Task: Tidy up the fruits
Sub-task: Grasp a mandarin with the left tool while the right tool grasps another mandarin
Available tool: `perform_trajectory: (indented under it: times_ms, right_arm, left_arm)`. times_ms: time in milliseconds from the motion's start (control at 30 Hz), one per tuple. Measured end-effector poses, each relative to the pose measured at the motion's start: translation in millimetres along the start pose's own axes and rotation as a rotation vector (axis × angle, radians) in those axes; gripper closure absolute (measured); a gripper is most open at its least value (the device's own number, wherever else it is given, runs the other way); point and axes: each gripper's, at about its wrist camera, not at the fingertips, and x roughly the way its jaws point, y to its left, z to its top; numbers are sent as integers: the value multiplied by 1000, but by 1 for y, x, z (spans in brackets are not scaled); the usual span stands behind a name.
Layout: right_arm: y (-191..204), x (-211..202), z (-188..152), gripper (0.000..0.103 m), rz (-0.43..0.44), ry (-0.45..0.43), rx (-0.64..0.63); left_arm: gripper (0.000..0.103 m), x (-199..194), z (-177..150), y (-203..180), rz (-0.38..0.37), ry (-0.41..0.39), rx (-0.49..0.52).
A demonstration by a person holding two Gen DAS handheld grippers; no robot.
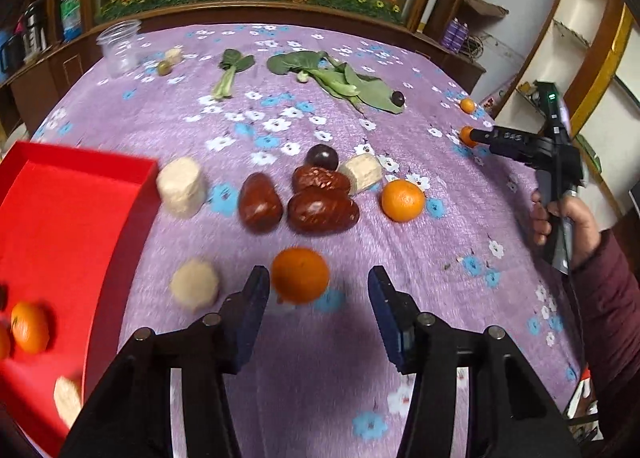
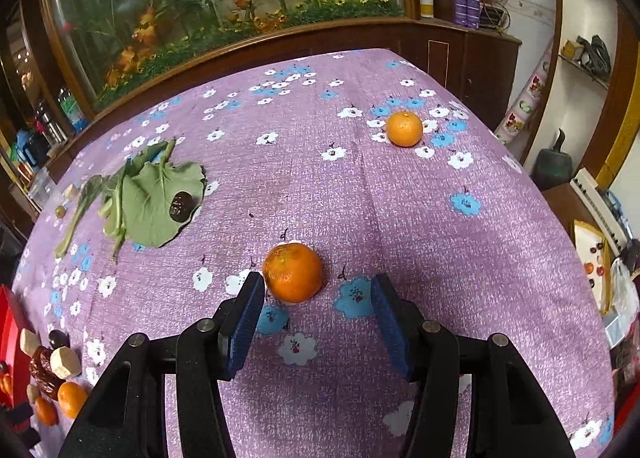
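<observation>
Orange against the purple flowered cloth, a mandarin lies just ahead of the left gripper, whose pads stand spread and touch nothing; the red tray is left of that mandarin. The right gripper, likewise spread, frames another mandarin without pinching it.

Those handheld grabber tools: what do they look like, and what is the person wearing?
Each is a matte black two-finger gripper with dark blue ribbed pads and silver pivot pins. From the left camera, the right gripper has a pistol-style black handle and a small green light on top. The person's dark red padded sleeve shows.
</observation>
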Motion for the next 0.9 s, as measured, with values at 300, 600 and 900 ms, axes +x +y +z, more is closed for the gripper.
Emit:
perform_trajectory:
  times_ms: [300, 600, 900]
  right_arm:
    - [97, -34, -55, 44, 426, 120, -266]
    - [156, -20, -82, 43, 421, 143, -443]
    - [169, -20, -87, 62, 369, 121, -490]
  left_arm:
    - [63, 15, 7, 7, 28, -1, 5]
    - [65, 26, 6, 15, 25, 23, -12]
    - [72, 27, 4, 6, 54, 2, 29]
